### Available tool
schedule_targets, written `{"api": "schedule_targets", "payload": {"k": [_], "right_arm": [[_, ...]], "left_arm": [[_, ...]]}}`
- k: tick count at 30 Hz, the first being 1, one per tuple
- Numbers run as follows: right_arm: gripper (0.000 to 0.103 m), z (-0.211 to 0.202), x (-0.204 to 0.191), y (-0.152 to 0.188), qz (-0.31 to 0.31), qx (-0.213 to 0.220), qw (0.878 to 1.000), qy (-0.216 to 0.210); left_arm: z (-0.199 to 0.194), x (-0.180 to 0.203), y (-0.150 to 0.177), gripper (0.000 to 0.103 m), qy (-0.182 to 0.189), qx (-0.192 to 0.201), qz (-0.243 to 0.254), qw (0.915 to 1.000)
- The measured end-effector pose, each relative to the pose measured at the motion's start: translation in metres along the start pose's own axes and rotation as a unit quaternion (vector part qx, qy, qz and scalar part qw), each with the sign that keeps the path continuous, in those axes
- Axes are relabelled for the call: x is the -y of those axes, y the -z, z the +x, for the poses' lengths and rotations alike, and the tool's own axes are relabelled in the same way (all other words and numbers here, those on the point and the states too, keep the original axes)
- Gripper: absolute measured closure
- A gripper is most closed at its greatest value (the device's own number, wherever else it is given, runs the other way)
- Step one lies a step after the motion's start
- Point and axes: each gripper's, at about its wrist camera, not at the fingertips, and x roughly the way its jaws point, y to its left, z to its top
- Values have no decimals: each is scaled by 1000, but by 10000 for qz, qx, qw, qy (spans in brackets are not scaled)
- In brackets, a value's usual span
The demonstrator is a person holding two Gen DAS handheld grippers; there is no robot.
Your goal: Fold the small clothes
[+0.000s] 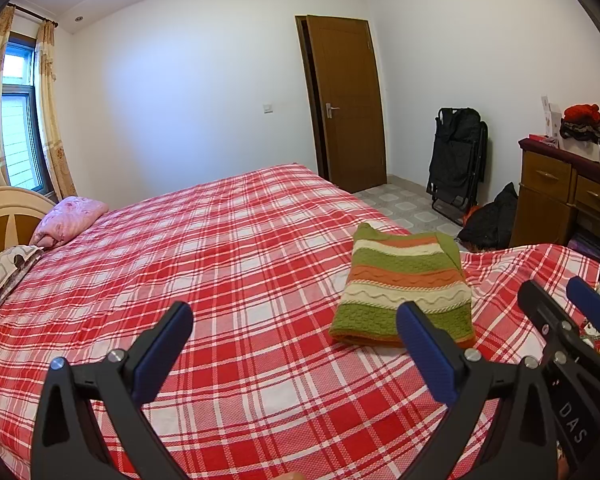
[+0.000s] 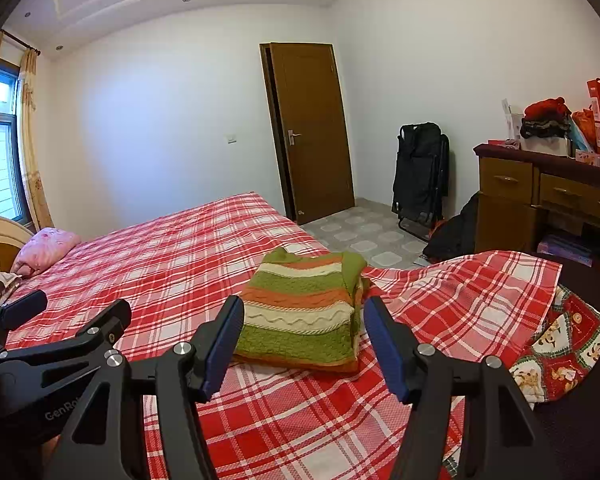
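The folded striped sweater [image 2: 300,316] lies flat near the foot edge of the bed [image 1: 220,248], wide bare plaid cover stretching away toward the pillows. Beyond that edge is open tiled floor [image 2: 364,232]. Both grippers hover low, tilted slightly down: right gripper [image 2: 300,348] fingers apart, empty, before the sweater; left gripper [image 1: 296,344] fingers apart, empty.

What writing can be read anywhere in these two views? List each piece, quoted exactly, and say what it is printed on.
"DAS": on the black body of the right gripper, in the left wrist view; the letters run on out of sight.
"GenRo": on the black body of the left gripper, in the right wrist view; the rest is cut off.
Boxes and red bags on the wooden dresser: any print is too small and blurred to read.
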Motion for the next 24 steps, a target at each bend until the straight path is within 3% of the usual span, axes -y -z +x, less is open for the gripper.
{"api": "schedule_targets", "payload": {"k": [19, 24], "right_arm": [[39, 2, 0, 4, 9, -62, 10000, 17], [39, 3, 0, 4, 18, -90, 10000, 10]], "left_arm": [[5, 5, 0, 0, -81, -95, 97, 9999], [2, 4, 1, 0, -76, 53, 81, 9999]]}}
